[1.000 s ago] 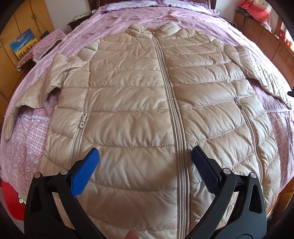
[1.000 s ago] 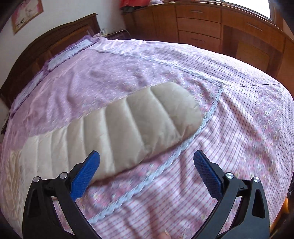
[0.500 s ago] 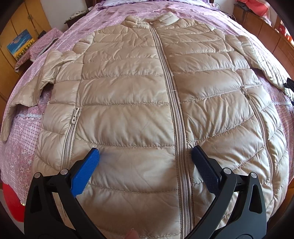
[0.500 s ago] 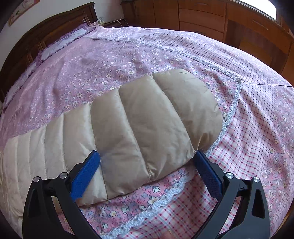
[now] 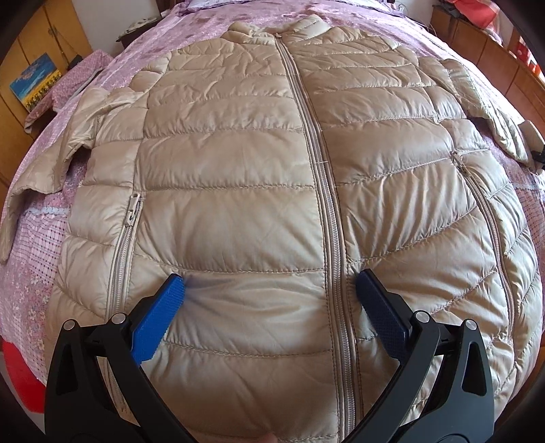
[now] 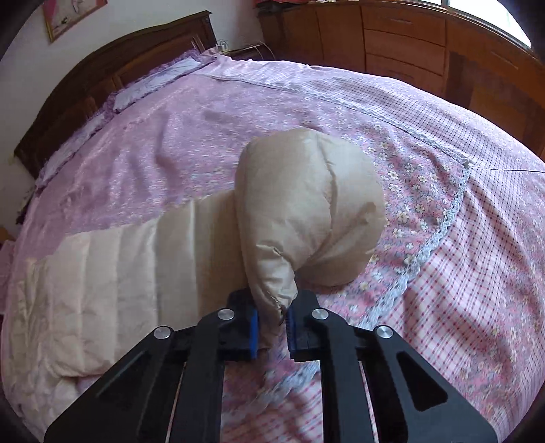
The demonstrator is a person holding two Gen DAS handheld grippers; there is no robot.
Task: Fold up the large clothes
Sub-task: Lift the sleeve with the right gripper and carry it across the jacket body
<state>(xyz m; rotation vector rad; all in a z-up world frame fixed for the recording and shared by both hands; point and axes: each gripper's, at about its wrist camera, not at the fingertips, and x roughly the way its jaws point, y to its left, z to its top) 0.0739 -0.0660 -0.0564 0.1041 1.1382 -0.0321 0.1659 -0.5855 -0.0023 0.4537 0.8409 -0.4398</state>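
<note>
Bed w/ purple floral cover carries beige puffer jacket, front up, zipped. Left gripper spread wide over its lower front, nothing pinched. Right gripper just closed, clamping sleeve cuff, bunched.

No readable text anywhere, no labels, brands or numbers, wall pictures too small — nothing legible

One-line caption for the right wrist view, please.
Right gripper, jaws just closed, pinches the cuff of a beige puffer jacket's sleeve on a pink floral bedspread.
</note>
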